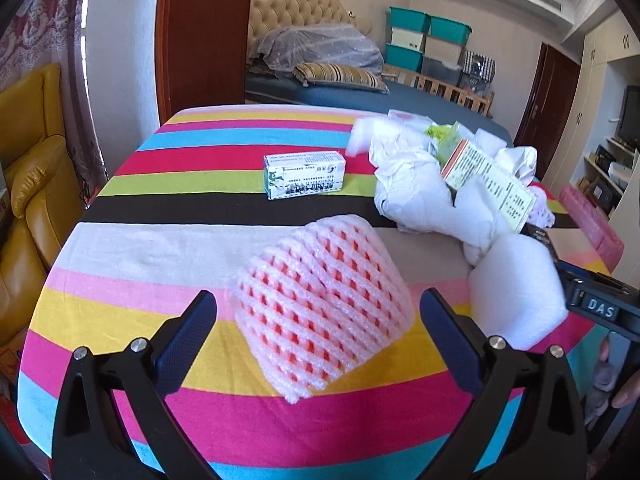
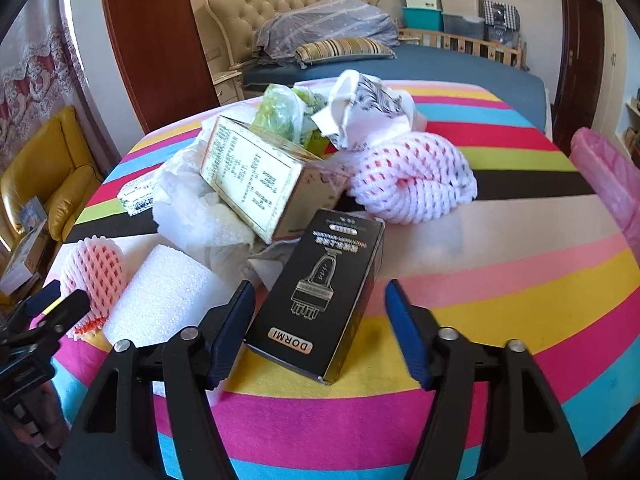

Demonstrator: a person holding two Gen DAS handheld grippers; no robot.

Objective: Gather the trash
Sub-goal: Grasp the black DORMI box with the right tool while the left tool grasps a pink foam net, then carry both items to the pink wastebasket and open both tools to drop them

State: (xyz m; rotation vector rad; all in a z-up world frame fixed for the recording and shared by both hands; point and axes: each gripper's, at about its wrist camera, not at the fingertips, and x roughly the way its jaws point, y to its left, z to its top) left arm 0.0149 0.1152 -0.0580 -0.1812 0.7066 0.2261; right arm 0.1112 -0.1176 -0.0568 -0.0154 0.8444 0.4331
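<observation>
- Left wrist view: left hand-held gripper [image 1: 318,332], fingers spread wide, nothing between the pads; a pink foam net [image 1: 320,312] lies on the striped tabletop [image 1: 140,248] just ahead, between the fingertips and not touched by them.
- Small green-and-white box [image 1: 304,175], further back on the tabletop, standing apart from the rest.
- White foam block [image 1: 516,300], right of the pink foam net, near the heap.
- Heap of crumpled white paper [image 1: 424,196] with a printed carton [image 1: 490,180] tilted on top, far right.
- Right wrist view: right hand-held gripper [image 2: 320,328], fingers spread wide, holding nothing; a black box [image 2: 320,296] marked DORMI lies flat between the fingertips, its far end at the heap.
- Second foam net [image 2: 416,184], pinkish white, right of the printed carton, behind the black box.
- Green plastic bag [image 2: 280,114], at the back of the heap.
- Pink bag [image 2: 612,184], at the right edge of the tabletop.
</observation>
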